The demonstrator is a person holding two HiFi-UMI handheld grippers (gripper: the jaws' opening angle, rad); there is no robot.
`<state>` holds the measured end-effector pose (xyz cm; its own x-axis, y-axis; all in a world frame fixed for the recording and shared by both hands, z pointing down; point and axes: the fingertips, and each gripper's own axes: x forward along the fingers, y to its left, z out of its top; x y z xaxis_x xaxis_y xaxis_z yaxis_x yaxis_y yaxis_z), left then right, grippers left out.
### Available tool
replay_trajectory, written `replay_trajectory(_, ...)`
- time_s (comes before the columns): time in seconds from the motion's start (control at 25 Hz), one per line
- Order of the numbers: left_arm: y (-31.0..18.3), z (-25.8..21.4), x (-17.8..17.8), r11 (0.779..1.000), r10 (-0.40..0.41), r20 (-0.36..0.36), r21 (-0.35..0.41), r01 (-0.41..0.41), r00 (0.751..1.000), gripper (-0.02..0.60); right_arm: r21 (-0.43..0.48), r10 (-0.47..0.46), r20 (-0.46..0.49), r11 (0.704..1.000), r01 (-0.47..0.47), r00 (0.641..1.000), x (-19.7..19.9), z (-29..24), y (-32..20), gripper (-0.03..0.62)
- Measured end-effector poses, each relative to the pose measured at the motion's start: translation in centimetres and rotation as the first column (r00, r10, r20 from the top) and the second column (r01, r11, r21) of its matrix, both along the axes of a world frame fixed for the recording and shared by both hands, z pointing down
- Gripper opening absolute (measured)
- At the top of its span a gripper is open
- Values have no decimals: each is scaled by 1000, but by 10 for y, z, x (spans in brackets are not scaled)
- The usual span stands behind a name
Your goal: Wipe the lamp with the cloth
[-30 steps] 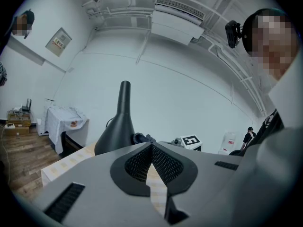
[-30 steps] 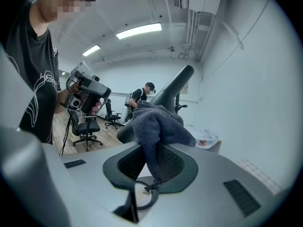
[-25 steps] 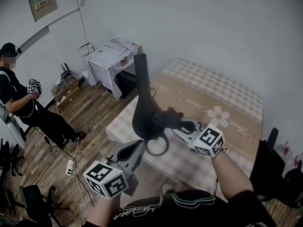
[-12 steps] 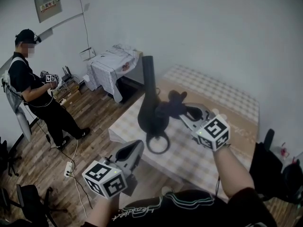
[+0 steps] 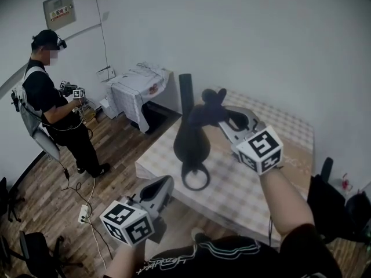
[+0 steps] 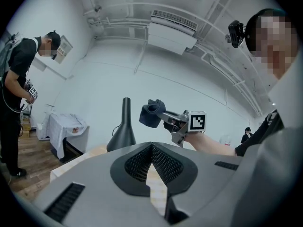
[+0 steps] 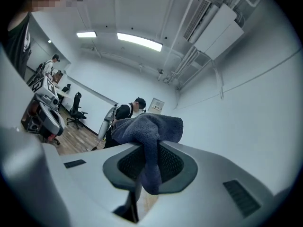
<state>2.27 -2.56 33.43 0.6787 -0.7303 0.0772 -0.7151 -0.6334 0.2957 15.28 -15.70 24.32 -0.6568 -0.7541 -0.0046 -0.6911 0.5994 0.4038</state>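
Grey cloth (image 7: 149, 129) clamped in right tongs (image 5: 225, 119) hides their tips; lamp (image 5: 191, 146) beside.

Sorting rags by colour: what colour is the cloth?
Dark blue-grey cloth; clearest in right gripper view.

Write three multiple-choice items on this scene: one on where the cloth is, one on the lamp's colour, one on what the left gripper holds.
1. Where is the cloth?
A. Between the jaws of the right gripper
B. On the floor
C. On a chair

2. What colour is the lamp?
A. White
B. Black
C. Red

3. What does the left gripper hold?
A. The lamp
B. The cloth
C. Nothing

Answers:
1 A: the right gripper view shows the cloth pinched between its jaws.
2 B: the lamp is black from base to neck.
3 C: the left gripper view shows its jaws meeting with nothing between them.
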Motion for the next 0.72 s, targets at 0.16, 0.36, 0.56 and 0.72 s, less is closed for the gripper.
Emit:
replay_trajectory(0.16,-10,-8,-1,1000,7,-9,-3,-7,1000,0,85,21,-48,996,-16,999,-15,-31,-6,57)
replay_trajectory(0.36,-25,-12,-8,1000,12,4,0,-12,1000,0,146,62,-52,988,-54,997,-23,-58,-29,57)
replay_trajectory(0.56,-51,-9,-28,1000,2,12,16,-3,1000,0,235,94,-104,970,-67,990,-44,-72,-53,57)
replay_trajectory(0.72,-76,-6,-37,1000,1,20,7,-1,1000,0,327,134,-151,942,-78,979,-58,-88,-73,57)
